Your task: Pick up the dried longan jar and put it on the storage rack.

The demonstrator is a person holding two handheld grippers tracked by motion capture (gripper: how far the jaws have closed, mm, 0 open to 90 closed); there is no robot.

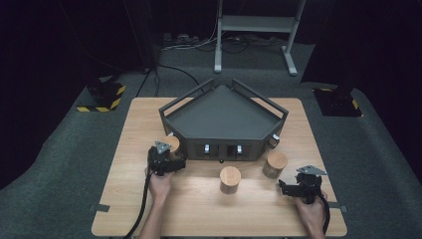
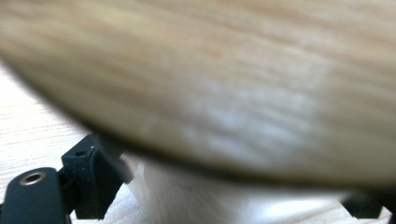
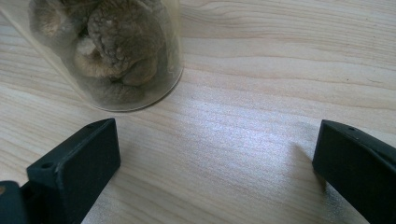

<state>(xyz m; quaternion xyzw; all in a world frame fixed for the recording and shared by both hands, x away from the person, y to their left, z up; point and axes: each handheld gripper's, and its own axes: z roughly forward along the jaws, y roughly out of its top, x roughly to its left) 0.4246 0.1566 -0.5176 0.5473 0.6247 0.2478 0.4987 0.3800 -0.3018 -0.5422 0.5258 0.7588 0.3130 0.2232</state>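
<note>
High view: wooden table (image 1: pixel 199 219) with a dark five-sided tray (image 1: pixel 221 117) at the far middle, three wooden-lidded jars in front of it. Left gripper (image 1: pixel 171 160) held at the left jar (image 1: pixel 171 143), just beside the tray's left corner. Left gripper view: blurred wooden lid (image 2: pixel 210 79) very close, pale jar body (image 2: pixel 187 196) between the two black jaws, apparently clamped on it. Middle jar (image 1: pixel 230 179) stood alone, near the tray's front. Right jar (image 1: pixel 274 164) a little apart from the right gripper (image 1: pixel 286 189). Right gripper view: jaws spread wide over bare wood, nothing between them; clear jar (image 3: pixel 112 51) with brown wrinkled pieces inside, standing beyond the left jaw.
</note>
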